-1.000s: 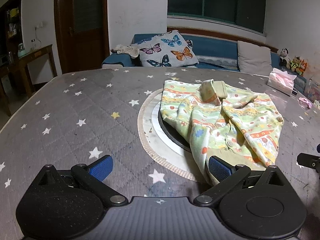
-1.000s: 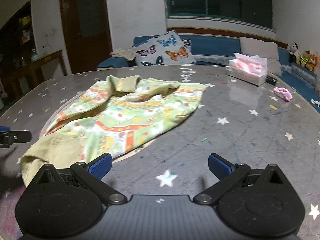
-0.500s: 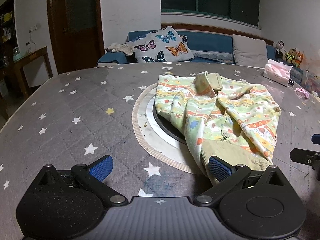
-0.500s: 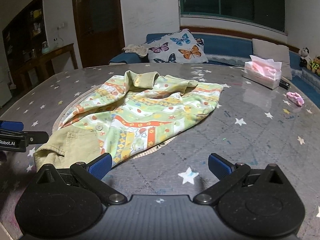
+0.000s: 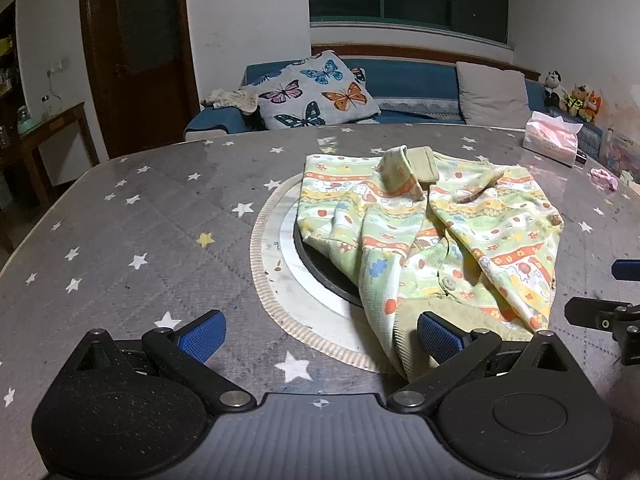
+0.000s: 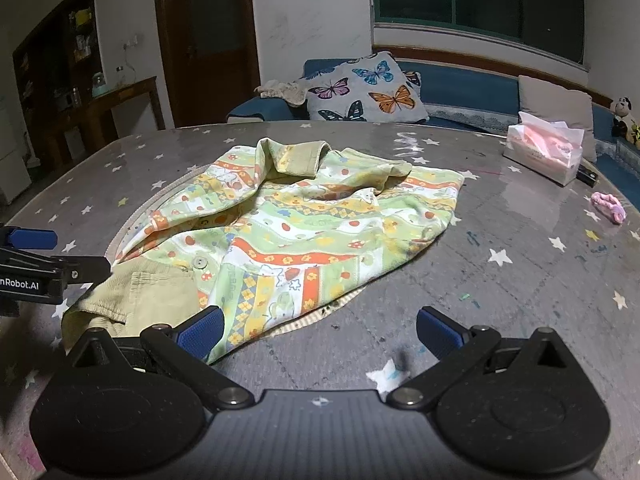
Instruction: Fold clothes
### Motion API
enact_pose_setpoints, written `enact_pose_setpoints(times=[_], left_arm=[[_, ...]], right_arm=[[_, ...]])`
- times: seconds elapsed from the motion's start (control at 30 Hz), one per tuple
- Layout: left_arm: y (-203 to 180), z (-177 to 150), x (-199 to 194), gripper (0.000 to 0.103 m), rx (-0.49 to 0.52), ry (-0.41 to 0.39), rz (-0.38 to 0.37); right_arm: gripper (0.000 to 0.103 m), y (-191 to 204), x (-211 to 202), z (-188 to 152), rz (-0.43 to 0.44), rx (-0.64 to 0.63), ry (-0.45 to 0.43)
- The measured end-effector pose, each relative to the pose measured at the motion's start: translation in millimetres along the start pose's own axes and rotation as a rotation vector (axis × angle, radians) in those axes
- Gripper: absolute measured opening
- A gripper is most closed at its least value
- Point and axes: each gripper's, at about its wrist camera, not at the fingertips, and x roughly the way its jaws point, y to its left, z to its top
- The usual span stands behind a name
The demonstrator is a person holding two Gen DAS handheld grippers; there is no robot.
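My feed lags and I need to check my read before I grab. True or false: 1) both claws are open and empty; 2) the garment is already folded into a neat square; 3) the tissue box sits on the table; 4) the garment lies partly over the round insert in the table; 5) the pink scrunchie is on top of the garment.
1) True: the left claw and right claw are open and hold nothing.
2) False: the garment lies rumpled, collar bunched.
3) True: the tissue box stands near the table's far edge.
4) True: it covers part of the round insert.
5) False: the pink scrunchie lies on the table, apart from the garment.
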Motion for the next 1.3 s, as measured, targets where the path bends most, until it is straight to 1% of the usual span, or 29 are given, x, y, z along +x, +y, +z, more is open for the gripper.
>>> enact_pose_setpoints(times=[0.23,0.77,1.0,1.3], left_arm=[[-2,4,5,0.103,0.017,0.008,-0.001],[-5,9,14,0.103,0.028,0.024,-0.002],[-7,6,9,0.103,0.031,0.022,-0.008],[-8,-6,-7,0.103,0.033,0.011,-0.007]], right_arm=[[0.103,0,7,3,0.009,-0.002,0.017],[0.103,2,18,12,0.024,-0.018,0.028],[0.103,6,15,7,0.033,-0.01,0.033],[0.103,11,0,-7,0.043,-0.015,0.034]])
